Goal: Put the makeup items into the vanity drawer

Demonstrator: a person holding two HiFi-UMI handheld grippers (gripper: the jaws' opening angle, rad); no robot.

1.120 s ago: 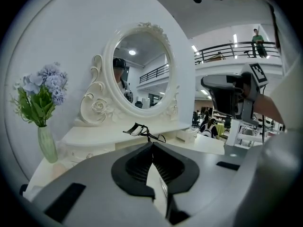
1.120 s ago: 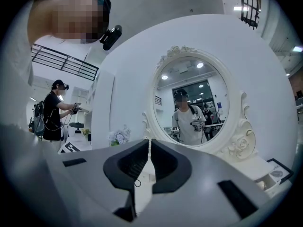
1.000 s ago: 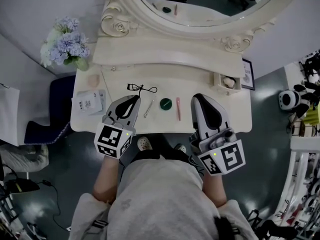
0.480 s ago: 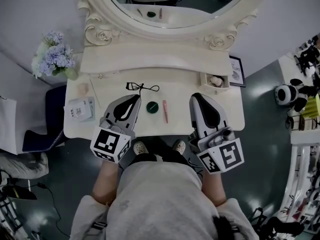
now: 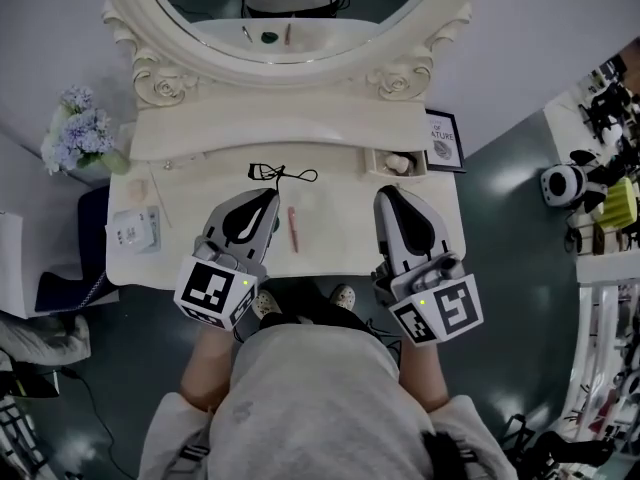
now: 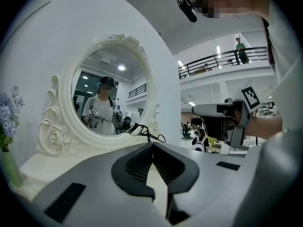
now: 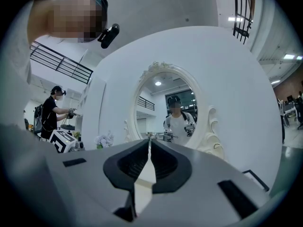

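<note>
On the cream vanity top [image 5: 335,213] lie a black eyelash curler [image 5: 272,173] and a pink stick [image 5: 293,228]. A small open drawer [image 5: 398,163] sits at the back right with a pale item in it. My left gripper [image 5: 270,196] hovers over the front left of the top, just left of the pink stick, jaws shut and empty [image 6: 152,144]. My right gripper [image 5: 385,194] hovers at the front right, just short of the drawer, also shut and empty [image 7: 149,141]. The mirror [image 5: 290,8] reflects a green round item that I cannot see on the top itself.
Purple flowers [image 5: 75,128] stand at the far left, with a white box [image 5: 133,230] near the left edge. A framed card [image 5: 442,140] leans at the back right. A panda toy [image 5: 560,183] and shelves stand to the right. The person's shoes [image 5: 343,295] show under the front edge.
The head view has drifted, so the vanity sits further left and up. A green round compact and a thin metal tool seen earlier are now hidden under my left gripper. Both grippers stayed shut.
</note>
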